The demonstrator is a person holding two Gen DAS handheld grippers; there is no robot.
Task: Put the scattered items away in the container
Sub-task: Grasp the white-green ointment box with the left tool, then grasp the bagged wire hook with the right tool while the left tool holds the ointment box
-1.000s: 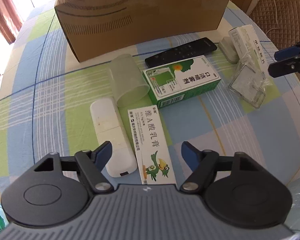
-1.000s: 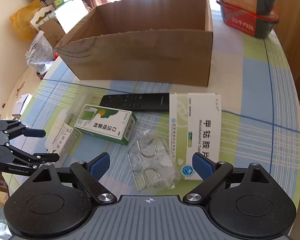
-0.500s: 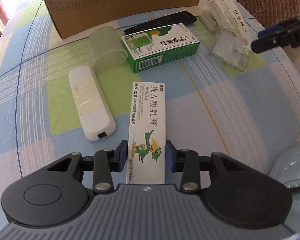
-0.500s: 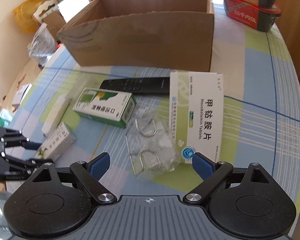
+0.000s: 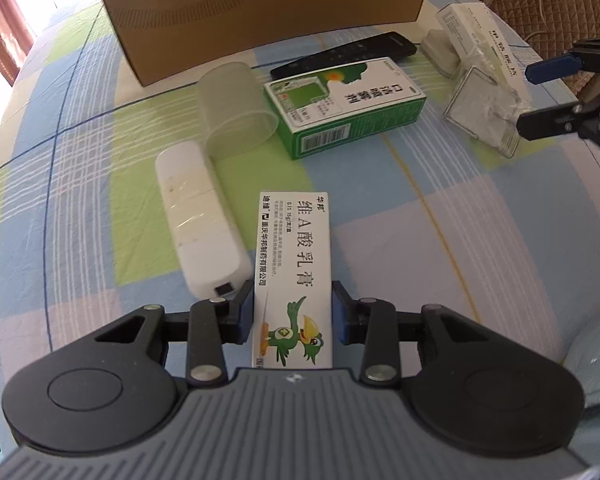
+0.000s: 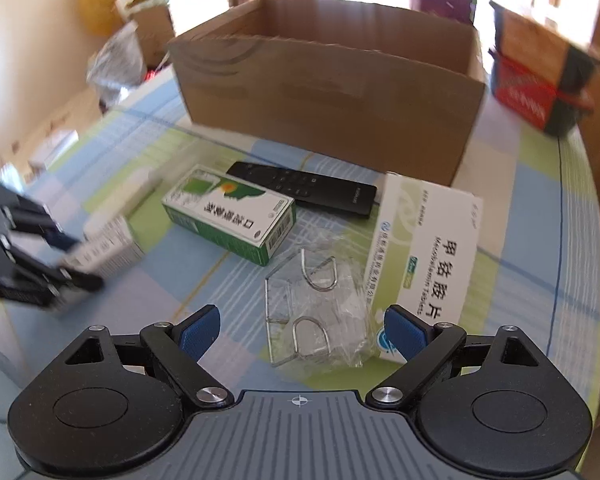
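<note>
My left gripper [image 5: 293, 317] is shut on the near end of a long white ointment box [image 5: 294, 256] printed with a green parrot; the same box shows blurred [image 6: 108, 248] in the right wrist view. My right gripper [image 6: 302, 330] stands open over a clear packet of metal hooks [image 6: 314, 308], not touching it. The open cardboard box [image 6: 332, 92] stands at the back of the table. A green medicine box [image 5: 346, 106], black remote [image 5: 346, 54], clear plastic cup [image 5: 236, 110], white power bank [image 5: 200, 216] and large white tablet box [image 6: 424, 256] lie scattered in front of it.
The round table wears a blue, green and white checked cloth [image 5: 440, 216]. Stacked food tubs [image 6: 548, 76] sit at the back right near the table edge. Bags and small boxes [image 6: 116, 20] clutter the room to the left. A padded chair [image 5: 560, 4] stands beyond the table.
My left gripper moved forward and closed its fingers onto the ointment box. My right gripper slid closer over the hook packet and stayed open; its view is blurred by motion.
</note>
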